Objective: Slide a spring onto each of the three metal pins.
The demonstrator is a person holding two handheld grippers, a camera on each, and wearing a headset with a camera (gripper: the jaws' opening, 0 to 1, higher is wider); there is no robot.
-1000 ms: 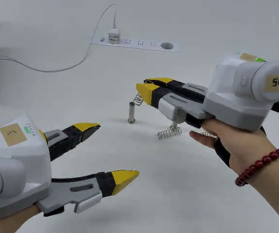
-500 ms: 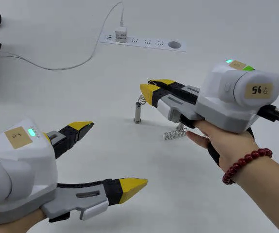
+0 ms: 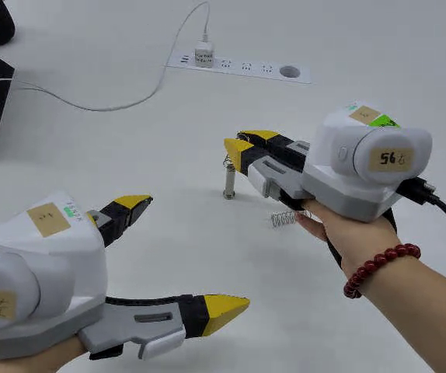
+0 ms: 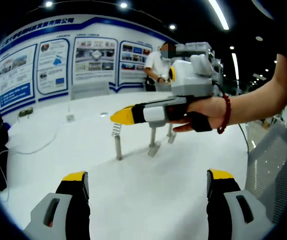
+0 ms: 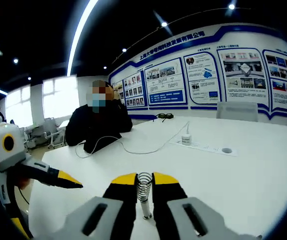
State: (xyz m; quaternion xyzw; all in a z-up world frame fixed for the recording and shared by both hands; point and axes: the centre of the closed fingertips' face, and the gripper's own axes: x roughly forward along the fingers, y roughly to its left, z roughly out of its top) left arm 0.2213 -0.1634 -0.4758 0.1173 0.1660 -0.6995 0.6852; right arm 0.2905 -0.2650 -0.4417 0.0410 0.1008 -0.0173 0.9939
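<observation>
Nearest, the left tongs (image 3: 188, 253) hover level with their jaws spread wide, well short of the upright metal pin (image 3: 229, 185). The right tongs (image 3: 242, 144) pinch a spring (image 3: 228, 162) just above that pin. A loose spring (image 3: 283, 220) lies on the worktop (image 3: 168, 116) right of the pin, and a power strip (image 3: 242, 67) lies beyond.

The white worktop (image 3: 130, 116) stretches wide, with a white power strip (image 3: 242, 68) at its far side. The far wall (image 5: 253, 42) carries blue-framed display boards (image 5: 208, 70). Long light strips (image 5: 81, 35) cross the dark ceiling, and bright windows (image 5: 53, 97) stand at left.
</observation>
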